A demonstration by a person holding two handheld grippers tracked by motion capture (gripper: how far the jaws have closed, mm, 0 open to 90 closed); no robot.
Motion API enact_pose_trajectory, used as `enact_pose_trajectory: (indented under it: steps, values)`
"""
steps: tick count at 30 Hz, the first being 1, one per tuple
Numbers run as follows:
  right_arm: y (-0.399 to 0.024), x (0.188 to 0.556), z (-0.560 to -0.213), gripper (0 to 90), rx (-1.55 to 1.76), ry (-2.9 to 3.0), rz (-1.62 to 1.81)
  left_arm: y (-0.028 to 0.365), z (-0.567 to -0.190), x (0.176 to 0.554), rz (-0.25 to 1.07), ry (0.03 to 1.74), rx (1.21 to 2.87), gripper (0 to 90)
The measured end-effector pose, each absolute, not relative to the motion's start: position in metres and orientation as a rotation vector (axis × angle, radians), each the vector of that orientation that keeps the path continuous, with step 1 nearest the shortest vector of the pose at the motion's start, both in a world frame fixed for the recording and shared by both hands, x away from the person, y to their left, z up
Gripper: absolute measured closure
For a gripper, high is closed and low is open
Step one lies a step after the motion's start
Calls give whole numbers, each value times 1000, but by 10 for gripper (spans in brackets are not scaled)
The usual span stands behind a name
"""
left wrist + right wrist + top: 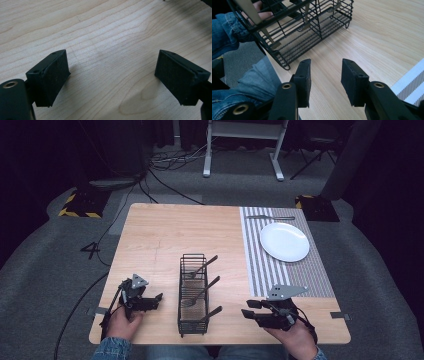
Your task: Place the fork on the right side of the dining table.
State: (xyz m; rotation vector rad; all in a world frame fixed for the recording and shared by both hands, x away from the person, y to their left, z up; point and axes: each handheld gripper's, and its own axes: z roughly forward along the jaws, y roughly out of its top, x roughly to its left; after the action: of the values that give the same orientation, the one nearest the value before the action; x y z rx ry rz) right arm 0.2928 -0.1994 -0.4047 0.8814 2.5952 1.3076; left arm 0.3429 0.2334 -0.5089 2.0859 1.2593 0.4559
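Observation:
A black wire cutlery caddy (pixel 181 290) stands at the middle of the wooden table (pixel 160 235), with three metal utensils (pixel 204 265) leaning out of it to the right. My left gripper (pixel 159 297) rests low on the table just left of the caddy, its jaws wide apart over bare wood (pixel 112 77). My right gripper (pixel 247 308) hovers to the right of the caddy near the front edge, jaws pointing left. In the right gripper view the right gripper (pixel 325 75) is open with nothing between its pads, and the caddy (pixel 312 32) lies ahead.
A striped placemat (pixel 257 265) covers the right of the table, with a white plate (pixel 284 241) on it and a utensil (pixel 270 217) at its far end. The person's denim sleeve (pixel 227 32) and legs show beyond the table's front edge.

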Motion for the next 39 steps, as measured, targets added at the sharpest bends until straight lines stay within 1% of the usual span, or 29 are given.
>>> enact_pose_trajectory:
  steps: [9,16,25,33,39]
  values:
    - [-187,287,-386,598,799,2615,1326,233,-509,343,456,1259,2086,121]
    - [-178,280,-374,581,720,2637,1360,233,-509,343,455,1260,2086,120]
    - [-160,273,-359,623,660,2672,1385,233,-509,343,455,1259,2085,120]
    - [-147,272,-354,636,614,2683,1393,233,-509,343,456,1259,2086,121]
    - [-138,275,-355,668,610,2691,1395,233,-509,343,455,1259,2086,120]
